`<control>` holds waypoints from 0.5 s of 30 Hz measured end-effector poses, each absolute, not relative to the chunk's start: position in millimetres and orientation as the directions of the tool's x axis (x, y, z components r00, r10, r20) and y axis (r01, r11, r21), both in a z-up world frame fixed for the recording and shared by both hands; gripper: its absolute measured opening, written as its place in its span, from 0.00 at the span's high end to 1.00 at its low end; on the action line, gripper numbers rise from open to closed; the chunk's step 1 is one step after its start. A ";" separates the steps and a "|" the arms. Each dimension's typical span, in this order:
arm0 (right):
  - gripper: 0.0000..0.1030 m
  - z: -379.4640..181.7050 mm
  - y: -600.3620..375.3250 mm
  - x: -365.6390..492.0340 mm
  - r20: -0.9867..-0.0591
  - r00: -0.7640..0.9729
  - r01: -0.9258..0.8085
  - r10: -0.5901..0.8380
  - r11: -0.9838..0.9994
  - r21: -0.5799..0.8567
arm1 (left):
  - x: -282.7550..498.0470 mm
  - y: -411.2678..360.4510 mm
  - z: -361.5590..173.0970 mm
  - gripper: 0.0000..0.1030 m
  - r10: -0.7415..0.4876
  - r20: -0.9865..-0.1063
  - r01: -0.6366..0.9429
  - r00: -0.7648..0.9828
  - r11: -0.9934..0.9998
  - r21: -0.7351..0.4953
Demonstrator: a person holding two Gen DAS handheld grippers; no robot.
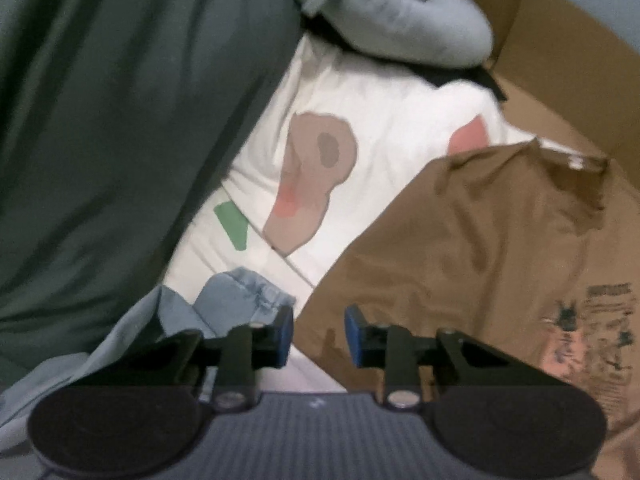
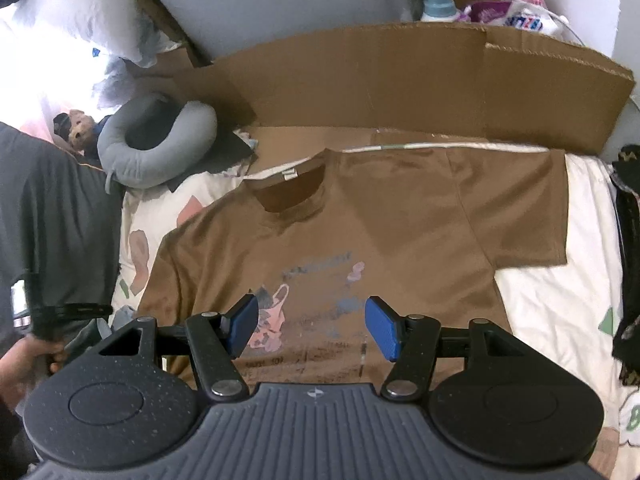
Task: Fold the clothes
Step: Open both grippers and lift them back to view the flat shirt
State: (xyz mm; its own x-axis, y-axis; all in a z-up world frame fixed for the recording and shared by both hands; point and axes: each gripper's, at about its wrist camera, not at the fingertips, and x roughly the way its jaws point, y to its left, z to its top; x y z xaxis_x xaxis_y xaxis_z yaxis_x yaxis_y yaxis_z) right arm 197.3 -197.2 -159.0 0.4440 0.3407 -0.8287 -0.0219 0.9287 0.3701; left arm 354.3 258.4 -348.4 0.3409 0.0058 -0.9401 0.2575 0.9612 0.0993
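Note:
A brown T-shirt with a faded chest print lies flat, front up, on a white patterned bedsheet. Its collar points toward the cardboard at the back. My right gripper hovers open over the print, with nothing between its blue pads. In the left wrist view the brown T-shirt fills the right side. My left gripper hangs low over the shirt's left edge, its jaws narrowly apart. The shirt's edge and the bedsheet show in the gap, and the pads press on nothing.
A cardboard sheet stands behind the shirt. A grey neck pillow and a plush toy lie at the back left. Dark green fabric and light blue denim sit left of the shirt. A black garment lies at the right edge.

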 end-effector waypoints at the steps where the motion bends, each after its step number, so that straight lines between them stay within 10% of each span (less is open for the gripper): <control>1: 0.36 -162.0 -196.9 198.0 -0.832 0.441 -0.020 0.337 0.930 0.366 | 357.5 259.5 -356.4 0.78 0.014 -0.940 0.259 0.341 0.960 0.109; 15: 0.36 -195.1 -193.8 202.4 -0.876 0.387 -0.044 0.288 0.955 0.294 | 369.0 271.6 -424.2 0.85 0.018 -0.935 0.273 0.354 0.954 0.122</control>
